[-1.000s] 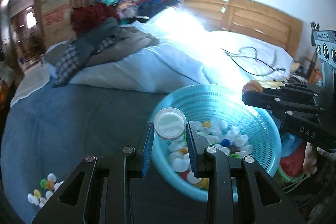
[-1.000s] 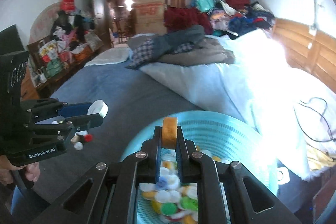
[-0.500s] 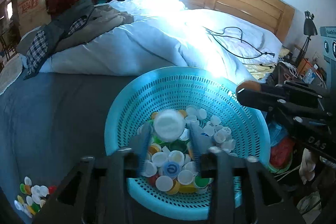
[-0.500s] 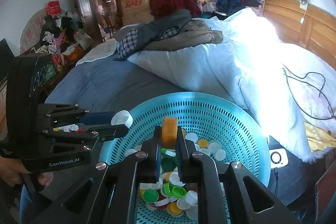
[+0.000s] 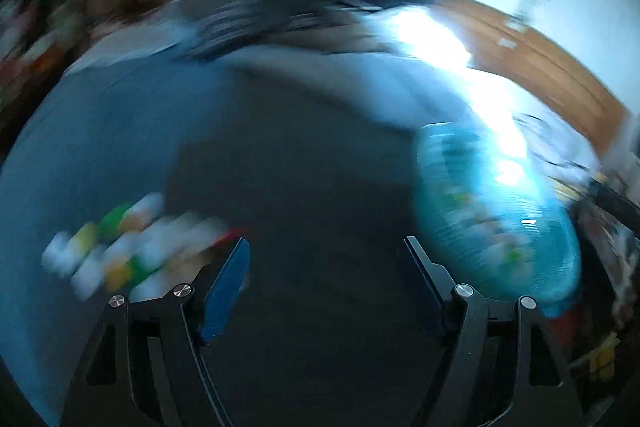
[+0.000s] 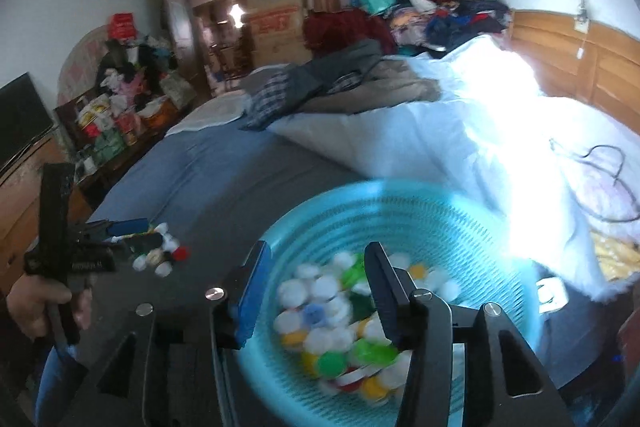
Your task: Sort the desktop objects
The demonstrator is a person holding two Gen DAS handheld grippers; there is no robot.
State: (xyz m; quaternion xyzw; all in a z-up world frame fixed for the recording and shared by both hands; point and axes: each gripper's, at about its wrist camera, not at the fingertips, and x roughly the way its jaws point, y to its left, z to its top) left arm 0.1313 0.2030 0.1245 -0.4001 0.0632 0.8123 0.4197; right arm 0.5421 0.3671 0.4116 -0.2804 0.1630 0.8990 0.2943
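Both caps have gone into the round turquoise plastic basket (image 6: 400,211) on the bed — the right gripper (image 6: 316,291) above it and the left gripper (image 5: 326,279) have just been opening, nothing between their jaws. The left has swung toward the loose pile of coloured bottle caps (image 5: 128,251) — likely next.

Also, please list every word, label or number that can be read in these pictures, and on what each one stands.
No text can be read for certain.
White label on the left tool (its jaws have just been opening, nothing between them): too blurred.
Red print on the cardboard box: too small.
Left wrist view: blurred, no text seen.
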